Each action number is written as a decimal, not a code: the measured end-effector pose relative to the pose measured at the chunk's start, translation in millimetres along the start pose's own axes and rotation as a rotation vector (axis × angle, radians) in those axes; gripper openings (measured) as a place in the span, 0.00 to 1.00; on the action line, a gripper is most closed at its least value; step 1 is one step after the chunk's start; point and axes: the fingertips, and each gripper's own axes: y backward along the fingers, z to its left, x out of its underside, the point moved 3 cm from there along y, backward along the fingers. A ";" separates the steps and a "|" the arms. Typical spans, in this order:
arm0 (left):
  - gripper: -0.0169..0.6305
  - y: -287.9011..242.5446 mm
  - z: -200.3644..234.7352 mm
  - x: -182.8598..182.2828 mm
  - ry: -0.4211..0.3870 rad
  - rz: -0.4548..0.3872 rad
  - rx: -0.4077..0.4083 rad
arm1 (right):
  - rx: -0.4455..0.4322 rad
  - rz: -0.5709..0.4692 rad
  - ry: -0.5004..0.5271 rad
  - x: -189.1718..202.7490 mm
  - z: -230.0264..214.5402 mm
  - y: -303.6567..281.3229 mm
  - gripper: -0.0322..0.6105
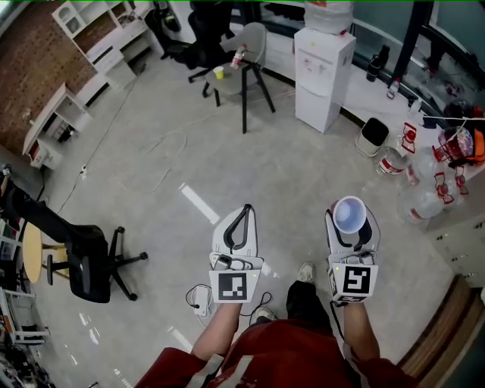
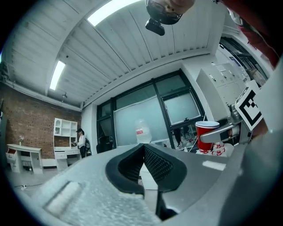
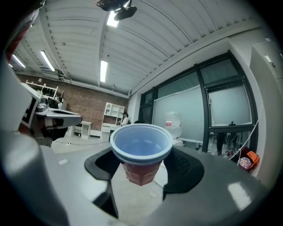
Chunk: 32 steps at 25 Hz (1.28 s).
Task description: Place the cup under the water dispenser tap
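**A:** What do we have closest to us?

**B:** Our forearms (image 1: 220,326) reach out over the floor (image 1: 303,174), and each holds a gripper level. The left gripper (image 1: 246,211) has its jaws together, tips touching, with nothing between them.

**A:** And on our right?

**B:** The right gripper (image 1: 351,223) is clamped on the cup (image 1: 349,213). We see the cup upright, red outside and pale inside. Its body is squeezed between the black pads (image 3: 185,167), and its rim stands above them.

**A:** Does the cup rest on anything?

**B:** No, we hold it in the air over the floor, just ahead of our shoes (image 1: 305,271).

**A:** What do we see further out?

**B:** A black office chair (image 1: 83,261) sits off to our left. Clear water jugs (image 1: 424,201) cluster along the right side, beyond the right gripper.

**A:** And farthest away?

**B:** A grey chair (image 1: 246,53) stands there. Just to its right is the water dispenser (image 1: 324,76), white, with a bottle (image 1: 328,14) on top. The dispenser is well apart from the cup, across the open floor. We cannot make out its tap from here.
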 end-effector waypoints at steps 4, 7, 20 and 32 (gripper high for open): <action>0.02 -52.6 -18.8 6.1 0.015 0.028 0.019 | -0.002 0.011 -0.004 9.7 -36.6 -29.1 0.51; 0.02 -93.6 -35.1 5.2 0.006 0.006 0.033 | 0.002 0.021 -0.007 17.1 -69.4 -50.1 0.51; 0.02 -205.2 -69.5 -1.3 -0.014 0.000 0.034 | 0.003 -0.001 -0.015 26.7 -167.5 -125.2 0.51; 0.02 -260.2 -21.3 32.0 0.015 -0.003 0.015 | -0.005 -0.005 0.019 27.7 -155.9 -206.8 0.51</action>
